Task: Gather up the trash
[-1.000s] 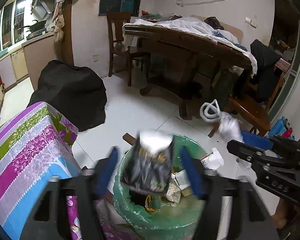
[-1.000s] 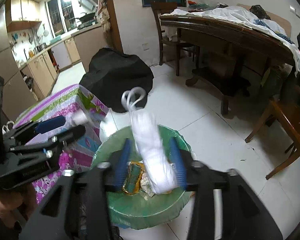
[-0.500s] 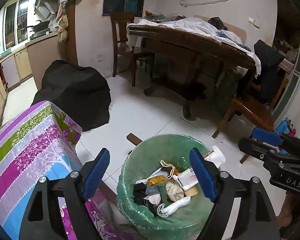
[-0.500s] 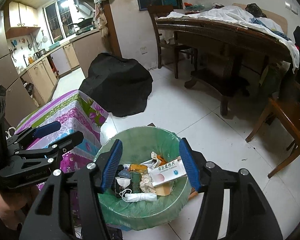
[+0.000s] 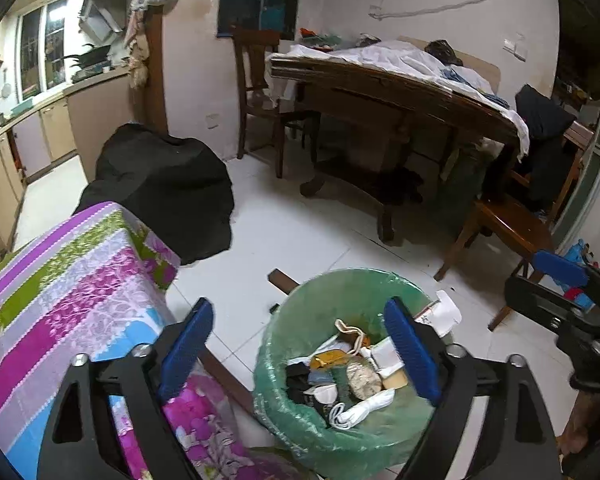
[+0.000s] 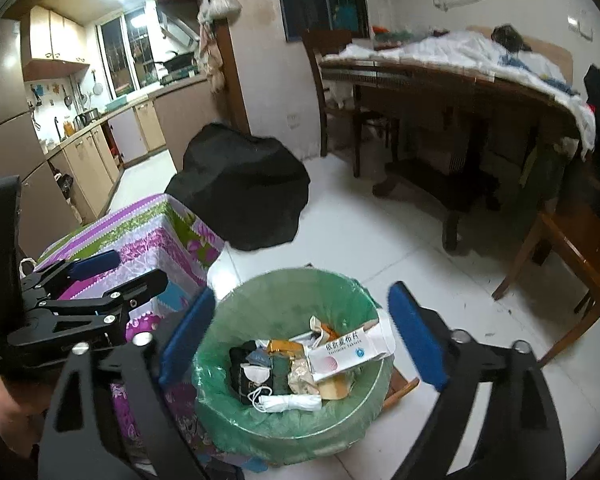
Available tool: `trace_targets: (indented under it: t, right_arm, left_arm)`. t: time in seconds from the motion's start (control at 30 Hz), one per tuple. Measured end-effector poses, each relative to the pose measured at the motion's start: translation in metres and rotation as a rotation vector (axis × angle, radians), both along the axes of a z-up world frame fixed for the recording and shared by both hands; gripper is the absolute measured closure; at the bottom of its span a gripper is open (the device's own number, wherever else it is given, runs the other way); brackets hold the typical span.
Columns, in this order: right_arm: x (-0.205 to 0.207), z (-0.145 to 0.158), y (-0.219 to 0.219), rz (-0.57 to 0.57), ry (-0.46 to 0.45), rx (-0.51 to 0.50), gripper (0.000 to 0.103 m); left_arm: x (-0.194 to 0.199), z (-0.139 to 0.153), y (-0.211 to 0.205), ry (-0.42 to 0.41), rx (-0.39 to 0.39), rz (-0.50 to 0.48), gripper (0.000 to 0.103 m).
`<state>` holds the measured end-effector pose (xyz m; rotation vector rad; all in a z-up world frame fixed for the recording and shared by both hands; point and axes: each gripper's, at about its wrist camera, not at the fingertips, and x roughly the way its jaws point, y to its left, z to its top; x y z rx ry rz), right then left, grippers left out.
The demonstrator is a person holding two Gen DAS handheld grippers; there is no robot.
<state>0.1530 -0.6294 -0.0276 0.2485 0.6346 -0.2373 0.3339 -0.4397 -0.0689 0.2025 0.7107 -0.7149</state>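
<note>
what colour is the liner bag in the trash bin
Translucent green liner bag, folded over the rim of the trash bin; it shows best in the right wrist view.

The white tiled floor carries a green-lined trash bin, a black covered bundle, a wooden dining table and wooden chairs. Just beside the bin stands a low table under a striped floral cloth. A white cloth covers the dining table, with what may be clothing heaped on it.

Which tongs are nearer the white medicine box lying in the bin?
Right, by a little. The right tongs hang open directly above the white medicine box; the left tongs straddle the bin's near-left side.
</note>
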Motion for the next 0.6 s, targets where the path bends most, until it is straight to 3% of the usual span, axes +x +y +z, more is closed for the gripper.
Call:
trace_targets:
  t: [0.03, 0.17, 0.33, 0.6]
  right_arm:
    - [-0.003, 0.001, 0.003, -0.004, -0.01, -0.008, 0.012]
    - [-0.021, 0.006, 0.019, -0.022, -0.071, -0.031, 0.006]
    - [-0.048, 0.011, 0.043, -0.03, -0.129, -0.066, 0.006]
    - [-0.097, 0.008, 0.068, -0.054, -0.162, -0.071, 0.006]
  left_arm:
    - [-0.002, 0.002, 0.003, -0.008, -0.002, 0.008, 0.006]
    - [-0.018, 0.008, 0.02, -0.058, -0.013, 0.037, 0.005]
    - [-0.04, 0.005, 0.04, -0.104, 0.008, 0.062, 0.005]
    - [-0.077, 0.012, 0.086, -0.15, -0.048, 0.12, 0.005]
